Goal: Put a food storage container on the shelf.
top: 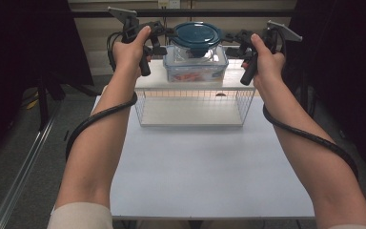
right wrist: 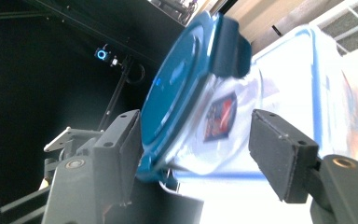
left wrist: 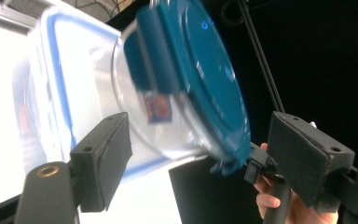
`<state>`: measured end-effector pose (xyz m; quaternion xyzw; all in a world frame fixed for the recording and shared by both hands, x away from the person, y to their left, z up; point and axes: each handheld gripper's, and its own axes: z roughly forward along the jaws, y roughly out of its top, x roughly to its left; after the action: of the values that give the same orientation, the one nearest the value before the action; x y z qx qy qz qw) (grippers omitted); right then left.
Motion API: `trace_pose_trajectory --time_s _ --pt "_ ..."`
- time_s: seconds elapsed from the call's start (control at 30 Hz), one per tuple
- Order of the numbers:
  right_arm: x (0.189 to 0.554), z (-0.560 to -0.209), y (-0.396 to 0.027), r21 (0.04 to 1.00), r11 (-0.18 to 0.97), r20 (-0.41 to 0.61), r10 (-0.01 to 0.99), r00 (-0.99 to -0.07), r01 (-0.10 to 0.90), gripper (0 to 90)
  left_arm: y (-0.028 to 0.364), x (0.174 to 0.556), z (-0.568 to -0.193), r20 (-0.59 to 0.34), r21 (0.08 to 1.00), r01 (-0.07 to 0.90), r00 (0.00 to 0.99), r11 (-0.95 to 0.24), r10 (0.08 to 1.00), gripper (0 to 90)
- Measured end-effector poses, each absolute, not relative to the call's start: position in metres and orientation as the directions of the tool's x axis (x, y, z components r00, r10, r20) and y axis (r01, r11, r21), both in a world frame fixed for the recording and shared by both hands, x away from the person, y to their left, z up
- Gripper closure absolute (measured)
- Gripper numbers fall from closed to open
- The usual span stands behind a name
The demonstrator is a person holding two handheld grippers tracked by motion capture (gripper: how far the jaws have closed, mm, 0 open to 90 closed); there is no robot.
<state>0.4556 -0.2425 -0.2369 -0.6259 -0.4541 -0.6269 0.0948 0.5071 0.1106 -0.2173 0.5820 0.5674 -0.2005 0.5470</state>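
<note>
A round glass container with a teal lid (top: 198,34) stands on a clear rectangular box with a blue-edged lid (top: 195,67), which rests on a white wire shelf (top: 147,82). My left gripper (top: 164,42) is at the round container's left side and my right gripper (top: 233,43) at its right side, both held level. In the left gripper view the jaws of the left gripper (left wrist: 205,140) stand open around the teal lid's (left wrist: 200,70) near edge, with gaps on both sides. In the right gripper view the right gripper (right wrist: 198,140) is open the same way around the lid (right wrist: 182,88).
The wire shelf stands at the far end of a white table (top: 209,162). Something orange lies inside the rectangular box (right wrist: 303,79). Dark curtains hang on both sides, and a metal rail (top: 24,167) runs along the floor at left.
</note>
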Motion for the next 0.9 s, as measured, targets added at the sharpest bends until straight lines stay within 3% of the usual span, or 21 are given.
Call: trace_pose_trajectory --time_s 0.9 --pt "0.396 -0.285 -0.248 0.45 -0.51 0.871 0.43 -0.236 0.733 30.5 0.121 0.451 -0.27 -0.883 0.39 0.895 0.297 0.215 0.363 18.9"
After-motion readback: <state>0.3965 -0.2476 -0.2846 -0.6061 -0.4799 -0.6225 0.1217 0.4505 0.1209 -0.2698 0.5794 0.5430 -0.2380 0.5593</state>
